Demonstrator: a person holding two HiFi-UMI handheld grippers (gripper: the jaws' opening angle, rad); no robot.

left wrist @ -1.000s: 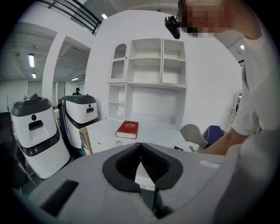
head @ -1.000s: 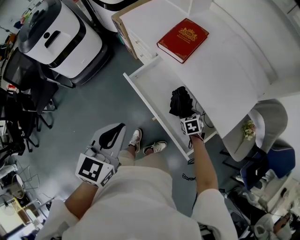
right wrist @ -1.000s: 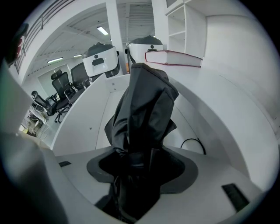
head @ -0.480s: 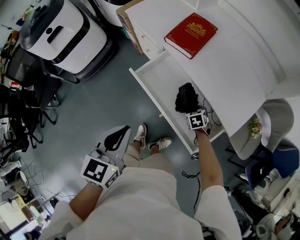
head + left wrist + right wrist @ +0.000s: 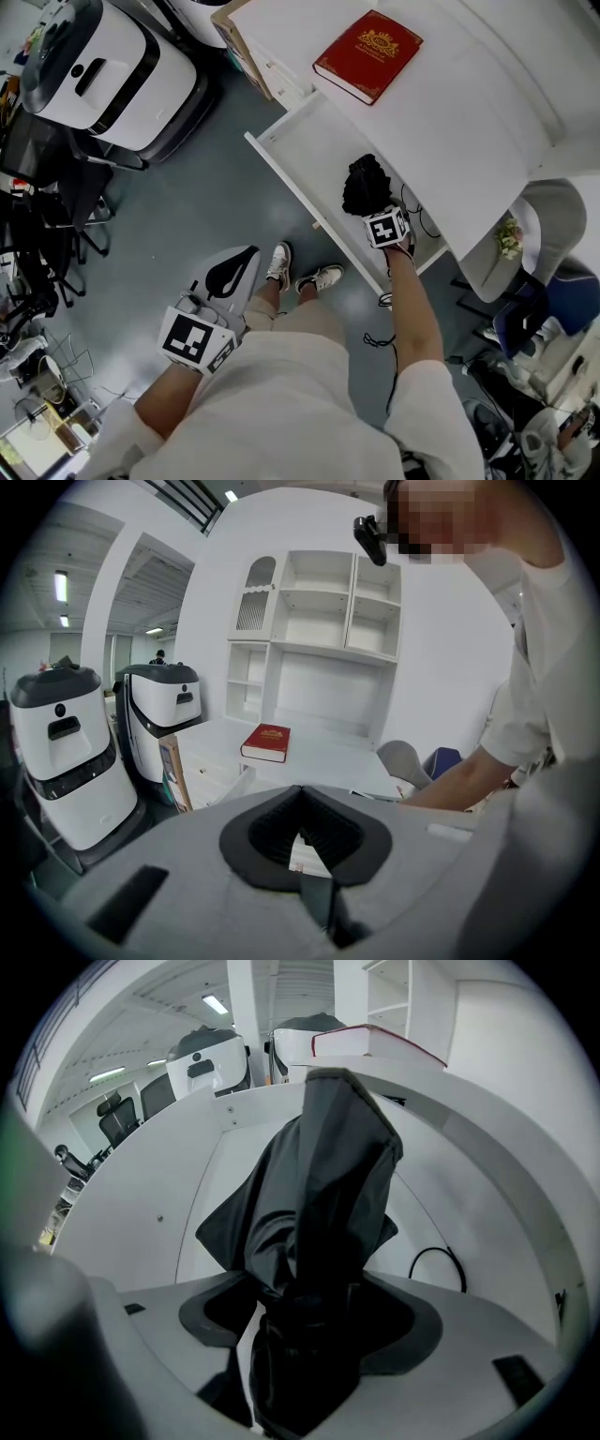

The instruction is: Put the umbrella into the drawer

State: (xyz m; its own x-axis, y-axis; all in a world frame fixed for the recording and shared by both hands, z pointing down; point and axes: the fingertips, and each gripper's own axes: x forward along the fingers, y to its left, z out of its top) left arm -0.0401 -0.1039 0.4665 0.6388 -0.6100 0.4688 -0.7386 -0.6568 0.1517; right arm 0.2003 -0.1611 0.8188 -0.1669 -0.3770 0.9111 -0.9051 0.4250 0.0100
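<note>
Umbrella, black and folded with its cloth bunched loose, stood inside the open white drawer under the desk. Our right gripper pointed steeply down over it. Its jaws had just been opening, and the umbrella's near end sat between them with a sliver of white showing along one side, so we read the grip as let go. Our left gripper hung by our knee, well apart from the drawer, jaws together on nothing. A red book lay on the desk, and a black cable looped on the drawer floor beside the umbrella.
</note>
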